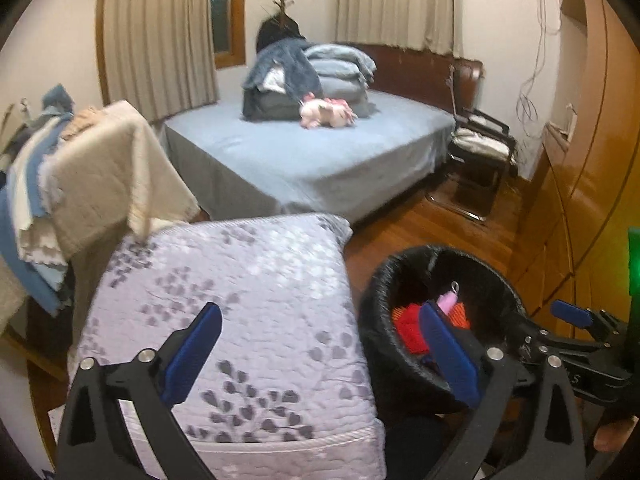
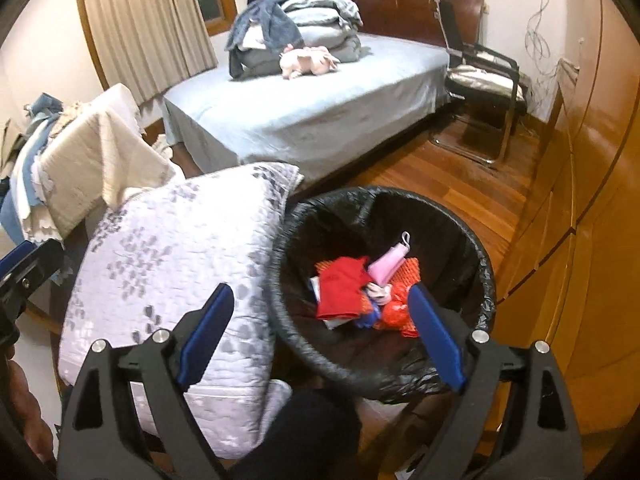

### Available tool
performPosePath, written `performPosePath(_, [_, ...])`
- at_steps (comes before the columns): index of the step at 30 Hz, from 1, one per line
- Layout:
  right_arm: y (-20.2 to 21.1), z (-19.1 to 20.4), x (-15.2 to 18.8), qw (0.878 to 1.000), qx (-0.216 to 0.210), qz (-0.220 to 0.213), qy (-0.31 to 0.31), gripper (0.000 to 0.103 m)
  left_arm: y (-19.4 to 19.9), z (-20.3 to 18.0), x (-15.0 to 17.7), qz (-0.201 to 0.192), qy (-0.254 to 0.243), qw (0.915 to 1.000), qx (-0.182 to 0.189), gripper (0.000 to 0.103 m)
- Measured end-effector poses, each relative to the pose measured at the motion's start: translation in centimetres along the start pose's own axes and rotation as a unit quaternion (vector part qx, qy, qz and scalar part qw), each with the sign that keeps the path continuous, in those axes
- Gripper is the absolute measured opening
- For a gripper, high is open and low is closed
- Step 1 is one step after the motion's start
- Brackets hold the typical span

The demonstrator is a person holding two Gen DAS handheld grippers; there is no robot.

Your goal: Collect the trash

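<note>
While the left gripper (image 1: pixel 320 344) gapes wide and empty over a floral quilt (image 1: pixel 240 300), the right gripper (image 2: pixel 320 320) stands equally wide above the black-lined bin (image 2: pixel 472 256) holding red, pink and orange trash (image 2: pixel 360 284).

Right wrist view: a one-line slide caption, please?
Open, empty right gripper above the black-lined trash bin holding red and pink trash, beside a floral quilt.

Home bedroom: bed (image 2: pixel 304 120); curtains (image 2: pixel 148 28); wardrobe (image 2: pixel 600 200).
</note>
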State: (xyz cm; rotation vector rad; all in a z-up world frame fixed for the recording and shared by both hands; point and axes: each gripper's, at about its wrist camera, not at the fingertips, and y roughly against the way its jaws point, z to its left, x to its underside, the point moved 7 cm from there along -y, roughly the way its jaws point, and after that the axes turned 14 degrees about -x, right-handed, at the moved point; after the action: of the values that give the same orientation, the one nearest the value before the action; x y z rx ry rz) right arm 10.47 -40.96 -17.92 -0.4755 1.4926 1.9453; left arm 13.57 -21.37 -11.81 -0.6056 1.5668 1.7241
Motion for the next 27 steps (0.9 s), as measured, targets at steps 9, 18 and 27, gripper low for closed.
performPosePath(9, [5.8,6.6,-1.1,0.995,0.055,-0.075,0.022,0.098,5.6,6.5,-0.8,-0.059,0.015,0.9972,-0.042,0.097])
performPosePath(18, [9.5,16.6,-0.9,0.968,0.166,-0.117,0.147,0.098,10.6,13.7,-1.2,-0.091,0.058,0.9908,-0.083,0.097])
performPosePath(27, [12.8,21.1,-0.3,0.976,0.116,-0.168,0.074,0.098,15.0,21.2,0.7,-0.107,0.124,0.977,-0.137,0.097])
